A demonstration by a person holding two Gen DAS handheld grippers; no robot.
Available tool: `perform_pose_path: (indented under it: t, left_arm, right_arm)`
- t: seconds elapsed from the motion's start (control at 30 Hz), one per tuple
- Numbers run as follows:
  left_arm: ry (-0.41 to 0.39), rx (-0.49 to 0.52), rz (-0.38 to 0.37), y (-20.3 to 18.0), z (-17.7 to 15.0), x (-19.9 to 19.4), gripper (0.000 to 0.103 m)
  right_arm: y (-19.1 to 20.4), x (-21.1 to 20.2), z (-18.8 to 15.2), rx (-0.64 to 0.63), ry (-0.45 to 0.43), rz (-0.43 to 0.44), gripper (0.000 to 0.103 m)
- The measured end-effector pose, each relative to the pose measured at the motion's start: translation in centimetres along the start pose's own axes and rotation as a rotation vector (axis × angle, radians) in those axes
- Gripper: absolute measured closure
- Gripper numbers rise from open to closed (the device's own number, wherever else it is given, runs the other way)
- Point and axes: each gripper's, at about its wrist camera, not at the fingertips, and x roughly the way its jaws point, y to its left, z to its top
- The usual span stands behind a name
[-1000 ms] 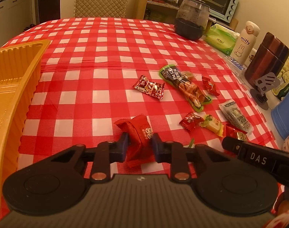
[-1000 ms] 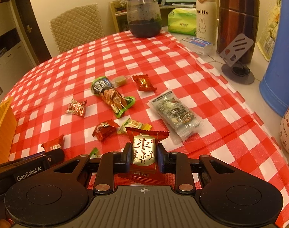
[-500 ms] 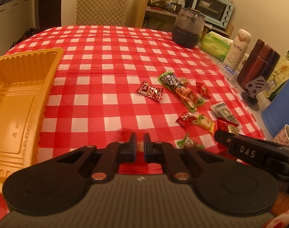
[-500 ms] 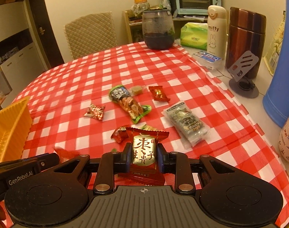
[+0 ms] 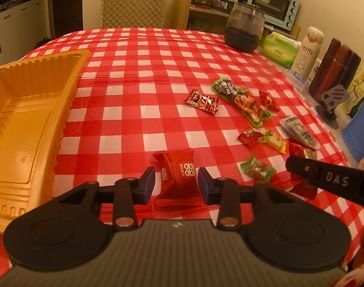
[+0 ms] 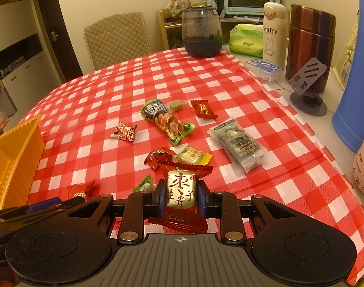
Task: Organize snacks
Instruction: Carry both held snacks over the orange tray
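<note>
Right, closest in, the left gripper (image 5: 176, 183) has its jaws opening, and the red pillow snack (image 5: 176, 176) sits between them on the checked tablecloth (image 5: 138, 110) with clear gaps on both sides, so nothing is pinched. It reads as lying flat on the cloth, not carried. Over on the other side, the right gripper (image 6: 180, 197) is clamped firmly on a red-and-gold date candy (image 6: 181, 192), pads pressed against both flanks of the wrapper, which is lifted clear of the table.

Just off to the left, the orange tray (image 5: 26, 129) waits, bare inside as far as can be seen. That looks like the collecting spot, so the job seems barely begun: no snack is in it yet.

Further out, the loose pieces lie scattered: a green-ended sweet (image 5: 257, 167) near the right gripper's finger, a small red candy (image 6: 158, 156) touching a yellow-green sweet (image 6: 192, 156), a clear seaweed packet (image 6: 238, 143), a shiny red wrapper (image 5: 202, 101), and the long green nut bag (image 6: 167, 120) with another red candy (image 6: 203, 108) beside it. At the back stands a dark glass jar (image 6: 202, 32).

So the step in hand, by my reading, is picking up and carrying to the tray. Next, the left needs to close squarely on the red pillow snack across its middle, since soft wrappers slip, then swing left and release over the tray. The right has further to travel.
</note>
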Motion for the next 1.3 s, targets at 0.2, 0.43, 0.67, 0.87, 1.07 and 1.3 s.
perform_pose_path:
  t: [0.2,0.43,0.67,0.87,1.07,1.3]
  left_arm:
    - [-0.001,0.049,0.017,-0.7,-0.1,1.5,0.069]
    - [0.008,0.054,0.003,-0.4,-0.2,0.7,0.079]
    - [-0.019,0.043,-0.016,-0.1,0.4,-2.1,0.080]
    - [-0.058,0.036,-0.027,0.7,1.4,-5.5,0.080]
    - [-0.087,0.004,0.012,3.9,2.0,-8.9,0.080]
    - [-0.116,-0.030,0.084,9.4,2.8,-12.2,0.080]
  right_arm:
    - [0.0,0.3,-0.1,0.007,0.006,0.003,0.076]
    - [0.2,0.3,-0.2,0.001,0.002,0.007,0.076]
    - [1.2,-0.7,0.0,-0.034,-0.019,0.024,0.076]
    - [2.7,-2.6,0.5,-0.064,-0.041,0.049,0.076]
    - [5.7,-4.4,0.8,-0.103,-0.057,0.115,0.076]
    - [11.5,-5.3,0.6,-0.172,-0.053,0.226,0.076]
